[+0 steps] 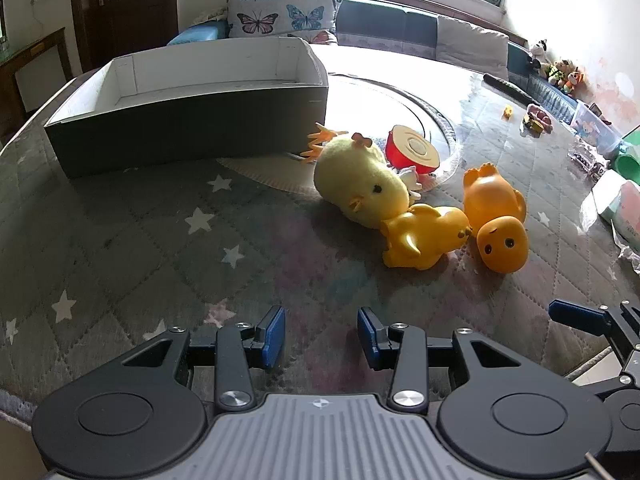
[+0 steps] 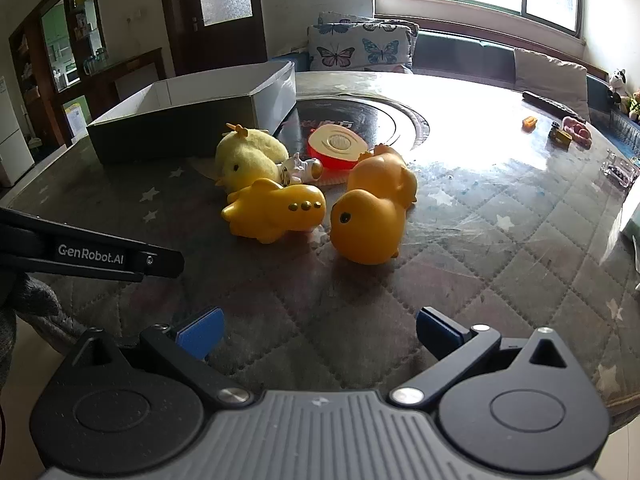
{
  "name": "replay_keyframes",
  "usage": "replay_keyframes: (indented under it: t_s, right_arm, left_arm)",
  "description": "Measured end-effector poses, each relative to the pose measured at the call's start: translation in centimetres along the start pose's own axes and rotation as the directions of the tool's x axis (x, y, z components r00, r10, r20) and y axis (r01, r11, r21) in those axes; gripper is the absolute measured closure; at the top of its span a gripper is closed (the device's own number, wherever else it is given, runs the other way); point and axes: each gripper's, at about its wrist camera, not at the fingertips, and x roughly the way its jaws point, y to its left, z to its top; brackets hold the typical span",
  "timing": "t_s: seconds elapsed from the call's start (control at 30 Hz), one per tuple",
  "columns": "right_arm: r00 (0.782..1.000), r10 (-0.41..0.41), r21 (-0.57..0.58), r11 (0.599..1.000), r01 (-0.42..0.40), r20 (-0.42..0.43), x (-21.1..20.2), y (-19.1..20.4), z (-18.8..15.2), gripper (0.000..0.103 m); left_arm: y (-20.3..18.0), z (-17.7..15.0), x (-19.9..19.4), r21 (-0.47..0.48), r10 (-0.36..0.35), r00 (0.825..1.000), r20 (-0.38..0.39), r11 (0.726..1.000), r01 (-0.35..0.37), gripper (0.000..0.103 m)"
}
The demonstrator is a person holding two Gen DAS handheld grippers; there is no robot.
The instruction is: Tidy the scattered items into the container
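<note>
A dark open box (image 1: 188,120) (image 2: 172,132) with a white inside stands at the back left of the quilted table. Beside it lie a pale yellow plush chick (image 1: 360,180) (image 2: 248,156), a yellow rubber toy (image 1: 426,236) (image 2: 276,212), an orange rubber duck (image 1: 498,216) (image 2: 372,212), a red round toy (image 1: 412,150) (image 2: 336,148) and a small white figure (image 1: 410,178) (image 2: 300,168). My left gripper (image 1: 321,336) is open near the front edge, short of the toys. My right gripper (image 2: 320,330) is open wider, facing the orange duck, nothing between its fingers.
A glass turntable (image 1: 436,120) sits mid-table. Small toys (image 1: 536,120) and a dark remote-like bar (image 1: 508,88) lie at the far right, with containers and tissue packs (image 1: 616,200) at the right edge. The right gripper's finger (image 1: 576,316) shows at the right of the left wrist view.
</note>
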Motion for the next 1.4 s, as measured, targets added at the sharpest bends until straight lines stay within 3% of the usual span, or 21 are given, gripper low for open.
replay_keyframes:
  t_s: [1.4]
  right_arm:
    - [1.000,-0.008,0.005,1.000,0.008,-0.019,0.7,0.0,0.9,0.000]
  left_arm:
    - [-0.6,1.2,1.0,0.029,0.010,1.000,-0.013,1.000,-0.009,0.061]
